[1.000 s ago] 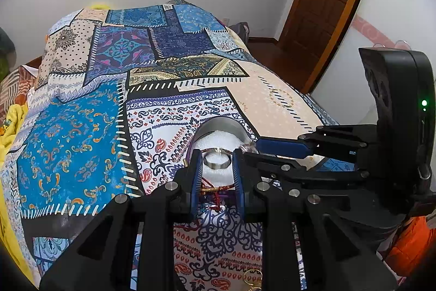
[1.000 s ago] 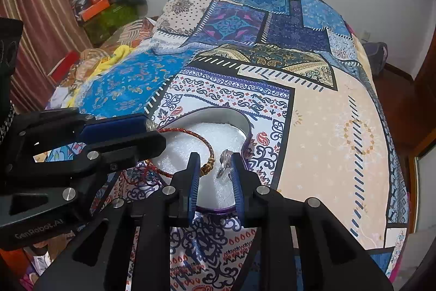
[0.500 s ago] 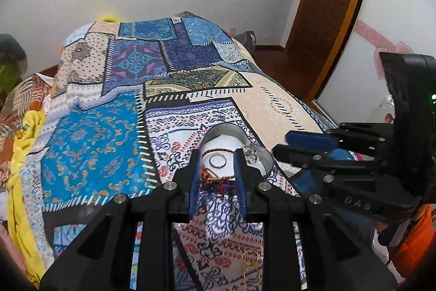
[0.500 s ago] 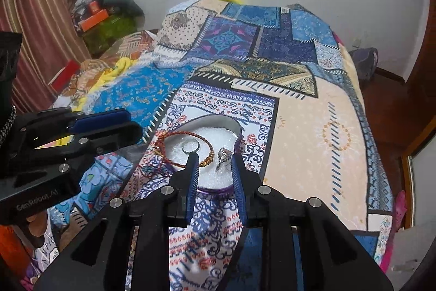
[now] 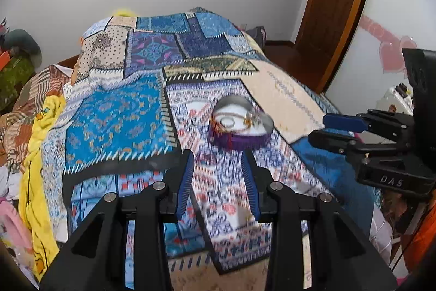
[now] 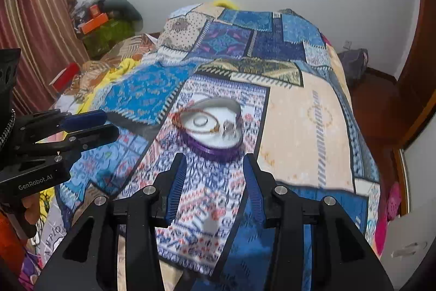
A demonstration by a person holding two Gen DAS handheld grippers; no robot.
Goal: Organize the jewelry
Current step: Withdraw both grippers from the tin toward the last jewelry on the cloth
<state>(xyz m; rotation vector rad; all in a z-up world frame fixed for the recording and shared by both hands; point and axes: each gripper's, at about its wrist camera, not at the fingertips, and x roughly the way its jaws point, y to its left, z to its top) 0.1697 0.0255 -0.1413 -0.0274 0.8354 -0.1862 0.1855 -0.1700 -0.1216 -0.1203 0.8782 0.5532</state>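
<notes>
Left gripper (image 5: 218,176) hangs over the patchwork bedspread (image 5: 114,116), jaws opening, nothing between the fingers (image 5: 185,179). Heart-shaped purple jewelry box (image 5: 239,127) sits on the bed just beyond both grippers, mid-scene. Inside on white lining: red-gold bracelet (image 6: 201,122), plain ring (image 6: 200,122), silver piece (image 6: 229,127) at right, blurred. Right gripper (image 6: 215,179) near right, jaws also opening, fingers (image 6: 253,187) empty.
</notes>
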